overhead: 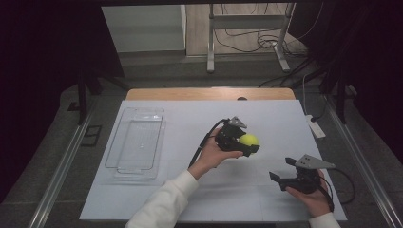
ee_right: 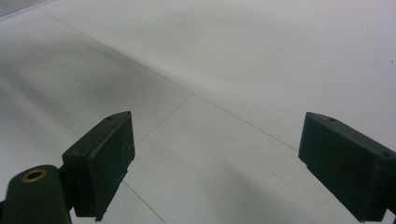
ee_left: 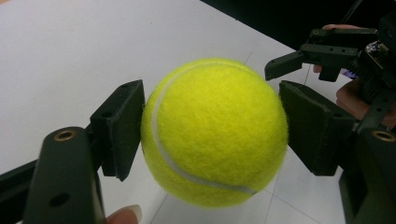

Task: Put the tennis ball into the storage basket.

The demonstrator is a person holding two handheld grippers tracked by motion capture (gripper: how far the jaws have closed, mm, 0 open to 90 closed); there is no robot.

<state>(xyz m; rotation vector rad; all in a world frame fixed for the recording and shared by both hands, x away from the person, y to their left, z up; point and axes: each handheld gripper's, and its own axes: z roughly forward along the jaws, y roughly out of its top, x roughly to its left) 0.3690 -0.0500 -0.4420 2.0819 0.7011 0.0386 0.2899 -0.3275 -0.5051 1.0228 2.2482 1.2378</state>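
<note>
**Inspector A:** Start with the largest item. The white table surface (overhead: 157, 199) runs out to a wooden strip at its far edge, with metal rails along both sides. Open white surface lies in front of the person and across the far right area.

**Inspector B:** Next, the clear plastic tray (overhead: 135, 142). It sits on the left part of the surface with its long axis running from near to far, well apart from both hands.

**Inspector A:** The left gripper (overhead: 247, 142)?

**Inspector B:** Held up over the middle of the surface, pointing to the right. Its jaws are clamped on the tennis ball (overhead: 248, 139); in the left gripper view both pads press the ball's (ee_left: 215, 133) sides. The ball is off the surface. Being round, it has no long axis; its white seam curves down the left side and under.

**Inspector A:** And the right gripper (overhead: 283, 172)?

**Inspector B:** Low at the near right, pointing left, near the ball but apart from it. Its jaws stand wide apart, with bare white surface between them in the right gripper view.
</note>
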